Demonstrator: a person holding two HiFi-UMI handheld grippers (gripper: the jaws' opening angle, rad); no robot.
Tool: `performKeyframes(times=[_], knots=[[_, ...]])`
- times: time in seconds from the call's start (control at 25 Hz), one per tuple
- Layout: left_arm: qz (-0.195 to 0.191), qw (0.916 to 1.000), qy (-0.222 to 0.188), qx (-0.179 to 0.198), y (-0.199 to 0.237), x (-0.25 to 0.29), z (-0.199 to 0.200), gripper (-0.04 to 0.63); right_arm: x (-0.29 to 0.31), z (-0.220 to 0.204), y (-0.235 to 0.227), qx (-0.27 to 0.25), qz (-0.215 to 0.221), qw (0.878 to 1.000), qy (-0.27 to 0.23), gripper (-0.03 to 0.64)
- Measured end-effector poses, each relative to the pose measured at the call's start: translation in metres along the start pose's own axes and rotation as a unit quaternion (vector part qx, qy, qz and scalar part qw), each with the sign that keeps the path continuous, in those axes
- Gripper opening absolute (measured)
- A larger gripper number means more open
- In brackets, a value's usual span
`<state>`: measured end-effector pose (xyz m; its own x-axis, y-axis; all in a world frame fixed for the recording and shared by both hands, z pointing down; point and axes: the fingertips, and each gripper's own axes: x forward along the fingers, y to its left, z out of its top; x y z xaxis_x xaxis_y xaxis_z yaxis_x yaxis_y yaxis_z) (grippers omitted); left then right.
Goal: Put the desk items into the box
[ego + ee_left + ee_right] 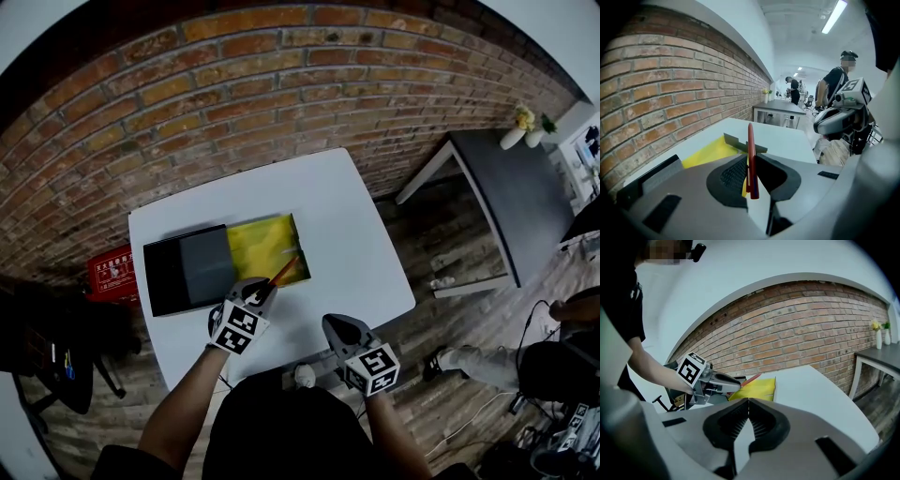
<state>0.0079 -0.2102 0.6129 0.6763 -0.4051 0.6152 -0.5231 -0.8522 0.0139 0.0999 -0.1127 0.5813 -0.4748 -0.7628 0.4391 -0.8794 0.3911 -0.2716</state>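
An open box lies on the white table (pixel 347 234), with its yellow inside (pixel 255 246) to the right of its dark grey lid (pixel 187 267). My left gripper (pixel 265 291) is shut on a red pen (pixel 284 271) and hovers over the box's near right corner. In the left gripper view the pen (pixel 750 150) stands upright between the pads, with the yellow box (pixel 708 151) beyond it. My right gripper (pixel 336 326) hangs at the table's near edge, right of the left one; its jaws (pixel 748 401) meet with nothing between them. From the right gripper view the left gripper (pixel 717 380) and the pen (pixel 751 378) show beside the yellow box (pixel 759 388).
A brick wall (pixel 234 84) runs behind the table. A red case (pixel 112 270) and a black chair (pixel 56 352) stand on the floor at the left. A grey side table (pixel 511 197) with a flower vase (pixel 523 127) is at the right. People (pixel 836 82) stand far off.
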Motion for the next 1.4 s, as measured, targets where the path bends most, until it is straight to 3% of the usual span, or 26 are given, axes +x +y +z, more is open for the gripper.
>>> performKeyframes(times=[0.36, 0.64, 0.92, 1.4], knots=[[0.013, 0.9995, 0.028, -0.01, 0.04, 0.038, 0.005, 0.071, 0.001, 0.006, -0.004, 0.004, -0.016, 1.0, -0.005, 0.021], [0.034, 0.9972, 0.053, -0.04, 0.055, 0.063, -0.001, 0.071, -0.009, -0.001, -0.014, 0.019, -0.038, 0.999, -0.001, 0.021], [0.062, 0.9905, 0.098, -0.073, 0.061, 0.081, -0.011, 0.071, -0.014, -0.006, -0.019, 0.023, -0.048, 0.999, 0.005, 0.021], [0.083, 0.98, 0.164, -0.076, 0.061, 0.109, -0.027, 0.071, -0.025, -0.013, -0.03, 0.036, -0.06, 0.997, 0.011, 0.021]])
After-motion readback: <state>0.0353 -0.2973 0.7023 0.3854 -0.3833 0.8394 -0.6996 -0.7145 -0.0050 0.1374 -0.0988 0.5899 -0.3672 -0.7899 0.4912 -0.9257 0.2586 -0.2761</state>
